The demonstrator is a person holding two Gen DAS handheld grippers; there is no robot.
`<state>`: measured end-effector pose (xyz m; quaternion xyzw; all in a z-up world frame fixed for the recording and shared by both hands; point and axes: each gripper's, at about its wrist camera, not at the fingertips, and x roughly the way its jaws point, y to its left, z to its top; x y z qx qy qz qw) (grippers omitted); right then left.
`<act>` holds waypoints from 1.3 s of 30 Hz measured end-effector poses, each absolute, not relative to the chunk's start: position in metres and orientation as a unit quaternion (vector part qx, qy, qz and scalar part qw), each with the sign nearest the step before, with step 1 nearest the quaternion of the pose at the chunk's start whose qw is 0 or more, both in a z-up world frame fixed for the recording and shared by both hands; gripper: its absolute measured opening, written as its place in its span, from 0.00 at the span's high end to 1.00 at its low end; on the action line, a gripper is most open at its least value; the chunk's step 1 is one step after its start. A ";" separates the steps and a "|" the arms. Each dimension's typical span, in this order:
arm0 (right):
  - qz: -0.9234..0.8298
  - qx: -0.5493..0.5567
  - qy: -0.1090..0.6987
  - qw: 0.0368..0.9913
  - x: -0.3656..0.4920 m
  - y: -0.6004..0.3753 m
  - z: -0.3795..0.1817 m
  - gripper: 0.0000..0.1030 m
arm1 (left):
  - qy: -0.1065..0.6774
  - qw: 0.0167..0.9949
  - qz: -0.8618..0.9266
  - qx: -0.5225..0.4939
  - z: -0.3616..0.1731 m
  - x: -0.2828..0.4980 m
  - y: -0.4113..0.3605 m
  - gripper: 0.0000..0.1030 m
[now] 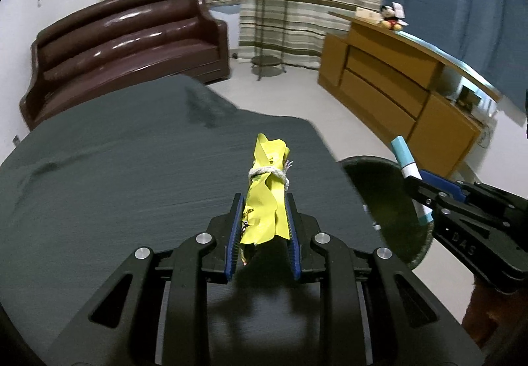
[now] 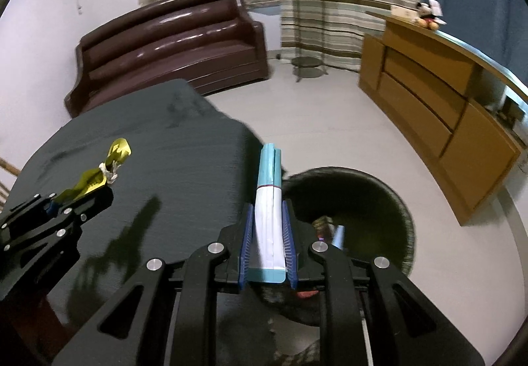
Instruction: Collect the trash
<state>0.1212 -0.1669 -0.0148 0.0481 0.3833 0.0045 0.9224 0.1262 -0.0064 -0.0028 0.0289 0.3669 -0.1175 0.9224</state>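
Note:
My left gripper point(image 1: 264, 204) is shut on a crumpled yellow wrapper point(image 1: 265, 191) tied round with white string, held over the dark table point(image 1: 115, 184). To its right, my right gripper point(image 2: 268, 211) is shut on a white and teal packet point(image 2: 269, 217) that sticks out past the table's right edge. The same packet point(image 1: 409, 168) shows at the right of the left wrist view, and the yellow wrapper point(image 2: 92, 181) at the left of the right wrist view. A round dark bin point(image 2: 356, 211) stands on the floor below the packet, with some trash point(image 2: 330, 227) inside.
A brown leather sofa point(image 1: 132, 42) stands behind the table. A wooden cabinet point(image 1: 396, 79) with a plush toy point(image 1: 391, 17) on top lines the right wall. A metal plant stand point(image 1: 269, 19) with a potted plant sits by the striped curtains. Pale floor lies between them.

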 end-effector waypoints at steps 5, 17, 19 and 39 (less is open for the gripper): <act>-0.016 0.059 0.381 0.922 0.119 -0.194 -0.019 0.82 | 0.367 0.918 -0.140 0.043 -0.007 0.130 -0.043 0.77; -0.042 0.078 0.380 0.921 0.121 -0.225 -0.029 0.82 | 0.363 0.914 -0.164 0.074 -0.022 0.143 -0.098 0.77; -0.045 0.079 0.380 0.921 0.119 -0.227 -0.031 0.82 | 0.364 0.913 -0.166 0.076 -0.024 0.145 -0.099 0.77; -0.067 0.093 0.387 0.915 0.122 -0.239 -0.039 0.72 | 0.380 0.905 -0.169 0.086 -0.033 0.160 -0.114 0.60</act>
